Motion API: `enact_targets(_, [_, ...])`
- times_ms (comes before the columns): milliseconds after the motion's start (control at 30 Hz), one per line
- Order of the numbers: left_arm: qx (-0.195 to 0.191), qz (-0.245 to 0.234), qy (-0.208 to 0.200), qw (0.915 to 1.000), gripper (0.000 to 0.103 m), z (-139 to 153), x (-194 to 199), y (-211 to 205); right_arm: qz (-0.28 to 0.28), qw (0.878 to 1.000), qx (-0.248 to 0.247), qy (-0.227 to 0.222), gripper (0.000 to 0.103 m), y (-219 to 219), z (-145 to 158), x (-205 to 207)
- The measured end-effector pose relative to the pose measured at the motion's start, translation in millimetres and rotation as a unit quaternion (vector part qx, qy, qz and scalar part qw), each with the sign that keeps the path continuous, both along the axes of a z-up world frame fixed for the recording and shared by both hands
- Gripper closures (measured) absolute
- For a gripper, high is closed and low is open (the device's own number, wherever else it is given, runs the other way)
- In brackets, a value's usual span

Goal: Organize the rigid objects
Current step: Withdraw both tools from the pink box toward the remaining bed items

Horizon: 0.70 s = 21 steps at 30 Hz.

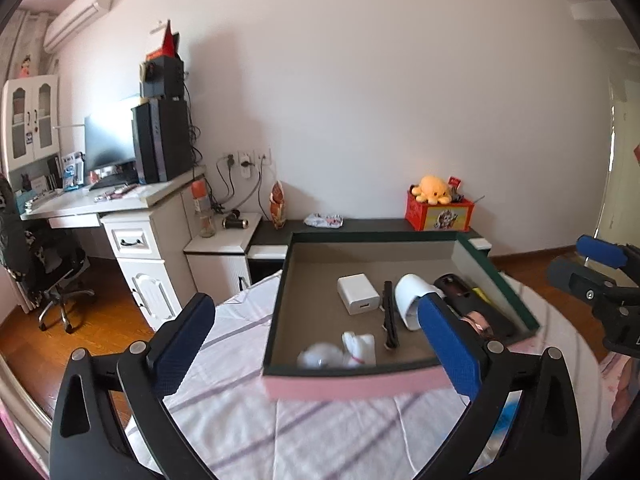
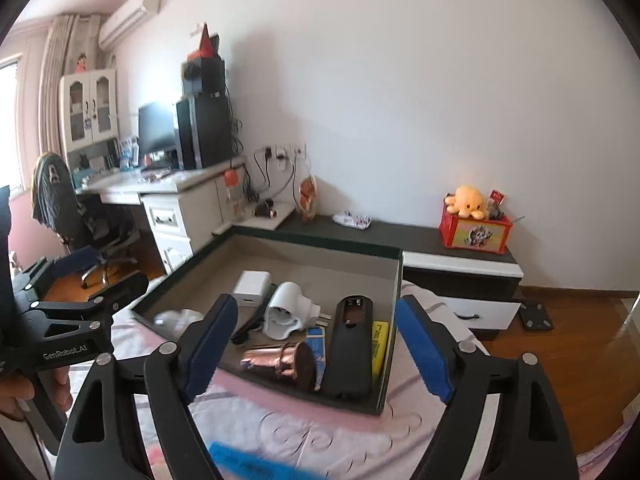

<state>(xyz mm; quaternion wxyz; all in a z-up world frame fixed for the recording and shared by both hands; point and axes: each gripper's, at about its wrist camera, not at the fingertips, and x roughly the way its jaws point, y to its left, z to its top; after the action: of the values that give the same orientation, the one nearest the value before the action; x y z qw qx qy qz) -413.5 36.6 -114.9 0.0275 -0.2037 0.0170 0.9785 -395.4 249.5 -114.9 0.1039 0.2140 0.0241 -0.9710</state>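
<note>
Box (image 1: 496, 276): shallow, open-topped, dark green rim, grey-brown floor, pink outer face on the near side. It lies on a bed (image 1: 248, 420) with a white cover striped in purple.

Contents, as seen from the right wrist view:
- White charger block (image 2: 251, 287), toward the far left of the floor.
- White plug adapter (image 2: 285, 310), lying on its side just beside the charger.
- Thin black strip (image 1: 390, 314), lying lengthwise between charger and adapter; hard to say what it is.
- Black remote (image 2: 350, 348), back cover off, battery bay showing, lying lengthwise near the right wall.
- Yellow item (image 2: 380, 342), wedged between the remote and the right wall.
- Copper-coloured cylinder (image 2: 276, 360) with a dark round end, on its side near the front wall, just left of the remote.
- Blue card (image 2: 318, 344), flat, partly under the cylinder and the remote.
- White rounded things (image 1: 340, 354), blurred, in the near left corner.

Left gripper (image 1: 316, 352): blue-padded fingers wide apart, holding nothing, hovering at the near edge of the box; its right finger overlaps the adapter in view.

Right gripper (image 2: 316, 356): fingers wide apart, holding nothing, poised over the near right part of the box, cylinder and remote framed between them.

Surroundings: low dark cabinet (image 2: 400, 236) against the wall behind the bed, carrying a red box (image 2: 474, 234) topped with an orange plush octopus (image 2: 468, 200); white desk (image 1: 100, 200) with a monitor (image 1: 108, 140) to the left.
</note>
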Motion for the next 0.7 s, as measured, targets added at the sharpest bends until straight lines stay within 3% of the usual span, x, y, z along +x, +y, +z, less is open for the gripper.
enact_targets(67, [-0.008,0.000,0.010,0.9999,0.000,8.9,23.2,-1.7,-0.007,1.000,0.005,0.020,0.000,-2.7,9.1,25.0])
enact_targets(233, [-0.021,-0.004,0.026,0.9994,0.000,24.3,79.1,-5.1,-0.012,0.999,0.010,0.046,0.000,-10.2,24.0,77.6])
enact_targets(467, [-0.010,-0.018,0.055,0.9983,0.000,42.6,154.4,-15.3,-0.021,0.998,0.007,0.052,0.000,-17.9,28.4,146.0])
enact_targets(700, [-0.019,-0.017,0.077,0.9967,0.000,50.9,204.5,-23.8,-0.035,0.997,0.000,0.061,0.000,-14.9,32.0,196.0])
